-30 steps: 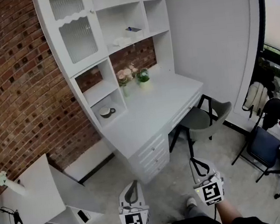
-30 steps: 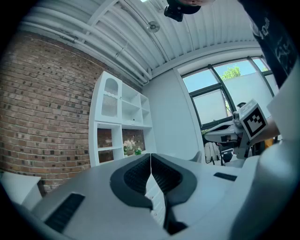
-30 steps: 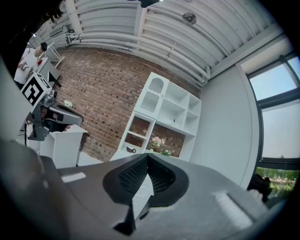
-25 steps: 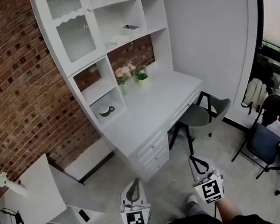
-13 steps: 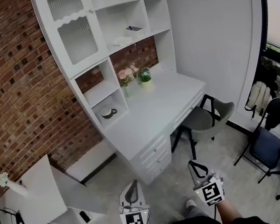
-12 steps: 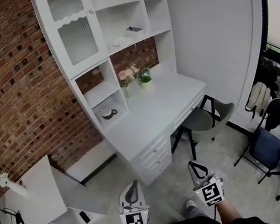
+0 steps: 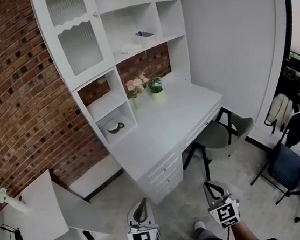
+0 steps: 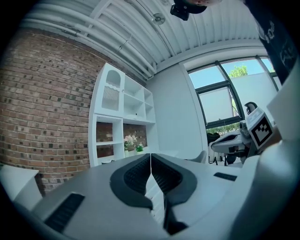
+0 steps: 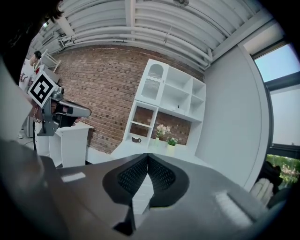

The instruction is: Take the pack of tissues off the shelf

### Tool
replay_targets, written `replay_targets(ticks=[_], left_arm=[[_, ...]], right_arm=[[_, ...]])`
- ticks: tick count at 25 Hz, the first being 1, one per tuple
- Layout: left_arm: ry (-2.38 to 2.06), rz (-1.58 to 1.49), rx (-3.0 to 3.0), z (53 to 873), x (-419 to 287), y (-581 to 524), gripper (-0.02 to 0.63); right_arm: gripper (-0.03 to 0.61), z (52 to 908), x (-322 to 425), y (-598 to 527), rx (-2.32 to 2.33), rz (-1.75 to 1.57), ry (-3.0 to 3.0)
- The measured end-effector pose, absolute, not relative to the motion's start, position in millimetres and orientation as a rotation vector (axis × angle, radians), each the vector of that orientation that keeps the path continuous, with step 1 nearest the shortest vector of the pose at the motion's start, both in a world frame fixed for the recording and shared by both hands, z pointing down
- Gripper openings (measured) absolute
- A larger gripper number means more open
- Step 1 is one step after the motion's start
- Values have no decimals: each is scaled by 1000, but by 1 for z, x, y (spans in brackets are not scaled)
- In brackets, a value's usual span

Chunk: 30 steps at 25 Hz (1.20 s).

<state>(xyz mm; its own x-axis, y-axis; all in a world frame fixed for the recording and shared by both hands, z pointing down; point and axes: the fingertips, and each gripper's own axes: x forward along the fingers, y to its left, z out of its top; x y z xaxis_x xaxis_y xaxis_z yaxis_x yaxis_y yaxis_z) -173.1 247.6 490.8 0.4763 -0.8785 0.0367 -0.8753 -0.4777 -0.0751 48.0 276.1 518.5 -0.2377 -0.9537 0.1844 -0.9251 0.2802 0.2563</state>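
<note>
Standing against a brick wall (image 7: 23,105), a white desk (image 7: 166,121) with shelves is shown. Left gripper (image 7: 142,204) and right gripper (image 7: 212,186) are held low, jaws closed, empty. The pack of tissues (image 7: 129,48) lies on an upper shelf.

No word, number or brand name can be read anywhere in front of you. The cube on your left gripper (image 7: 142,203) and the cube on your right gripper (image 7: 208,185) each carry a black-and-white square marker. These are block patterns with no letters or digits. In the left gripper view, white print runs across a dark garment (image 8: 272,42) at the upper right edge. It is cut off by the frame and too warped to make out.
</note>
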Motion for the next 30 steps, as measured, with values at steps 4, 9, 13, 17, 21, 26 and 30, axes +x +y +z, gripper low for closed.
replay_targets(ticks=[4, 9, 13, 17, 21, 26, 30], left_arm=[[1594, -128, -2656, 493, -156, 232, 11], [1629, -133, -2645, 494, -135, 207, 11], [1659, -145, -2627, 494, -121, 189, 11], [1682, -146, -2610, 492, -105, 172, 11], [1707, -150, -2594, 495, -86, 160, 11], [1735, -126, -2558, 489, -67, 144, 11], [1742, -119, -2552, 485, -57, 138, 11]], right_arm=[[5, 520, 69, 259, 1725, -99, -2256], [5, 533, 94, 233, 1743, -28, -2244], [5, 536, 99, 214, 1675, -24, -2302], [5, 532, 112, 190, 1641, -46, -2328], [5, 541, 136, 172, 1656, -8, -2293], [5, 549, 148, 160, 1589, 4, -2344], [5, 550, 152, 157, 1558, 34, -2365]])
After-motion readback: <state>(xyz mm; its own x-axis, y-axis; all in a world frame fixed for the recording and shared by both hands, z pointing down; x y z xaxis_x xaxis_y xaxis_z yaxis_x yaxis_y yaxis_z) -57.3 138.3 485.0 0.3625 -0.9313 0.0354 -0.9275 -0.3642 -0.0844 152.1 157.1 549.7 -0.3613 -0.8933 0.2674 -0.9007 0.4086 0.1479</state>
